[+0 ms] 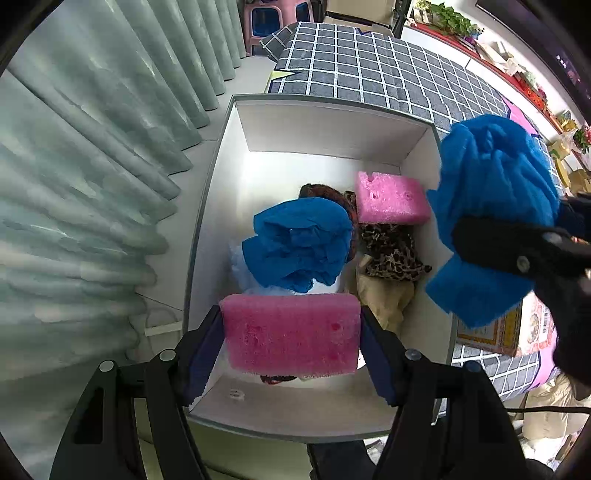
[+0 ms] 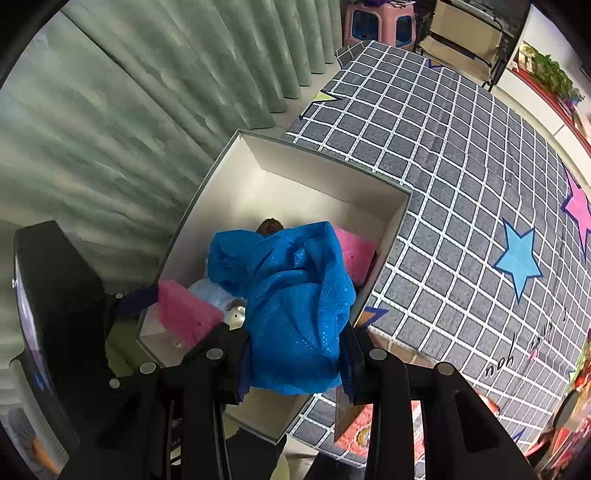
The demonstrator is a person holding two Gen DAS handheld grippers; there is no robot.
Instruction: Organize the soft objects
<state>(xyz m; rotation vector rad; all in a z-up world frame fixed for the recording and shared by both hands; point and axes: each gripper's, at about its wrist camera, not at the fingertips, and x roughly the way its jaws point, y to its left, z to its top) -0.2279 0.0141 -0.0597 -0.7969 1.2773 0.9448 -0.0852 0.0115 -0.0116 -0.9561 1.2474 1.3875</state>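
My left gripper (image 1: 291,336) is shut on a pink foam block (image 1: 291,334), held above the near end of a white box (image 1: 332,125). Inside the box lie a crumpled blue cloth (image 1: 299,243), a second pink foam block (image 1: 389,197), a leopard-print fabric (image 1: 391,254), a beige cloth (image 1: 384,299) and something pale under the blue cloth. My right gripper (image 2: 295,363) is shut on another blue cloth (image 2: 291,310), which hangs over the box's right side (image 2: 391,236). In the left wrist view that bundle (image 1: 491,210) sits at the right, with the other gripper's black finger across it.
The box stands on a bed with a grey checked cover (image 2: 461,177) printed with stars. Green curtains (image 1: 92,166) hang along the left. A pink stool (image 2: 380,26) stands at the far end, and a colourful printed item (image 1: 517,328) lies right of the box.
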